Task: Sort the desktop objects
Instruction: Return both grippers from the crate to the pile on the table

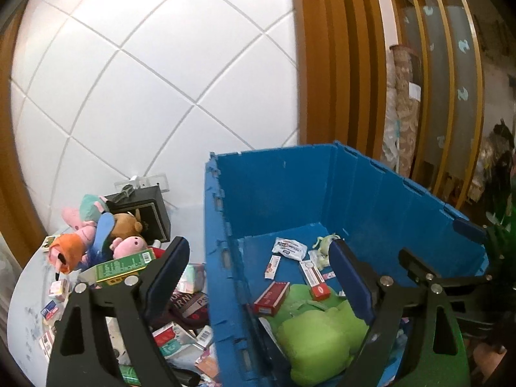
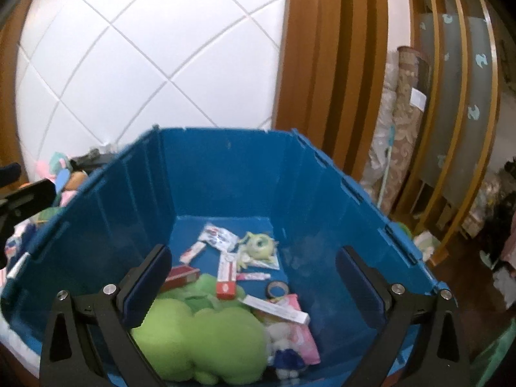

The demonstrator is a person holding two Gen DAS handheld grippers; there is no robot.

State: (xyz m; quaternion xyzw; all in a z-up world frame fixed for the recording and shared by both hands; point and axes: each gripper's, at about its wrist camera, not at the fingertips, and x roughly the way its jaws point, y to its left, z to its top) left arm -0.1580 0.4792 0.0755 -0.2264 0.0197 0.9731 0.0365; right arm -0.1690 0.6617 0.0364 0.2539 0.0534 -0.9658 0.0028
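— Green plush (image 2: 200,338) sits closest, low in my blue crate (image 2: 225,177); my right tongs (image 2: 251,277) hang spread wide over it, nothing between them

— And your left tongs (image 1: 258,277)?

— Spread too, empty, straddling the crate's left wall; boxes and plush toys (image 1: 96,238) are piled on the table (image 1: 29,290) beside it

Open black left tongs (image 1: 258,277) straddle the near wall of a deep blue plastic crate (image 1: 290,190) holding a soft lime-green plush toy (image 1: 319,332) and small red-and-white cardboard boxes (image 1: 271,296). Left, colourful stuffed toys (image 1: 106,235) crowd the white counter (image 1: 29,306).
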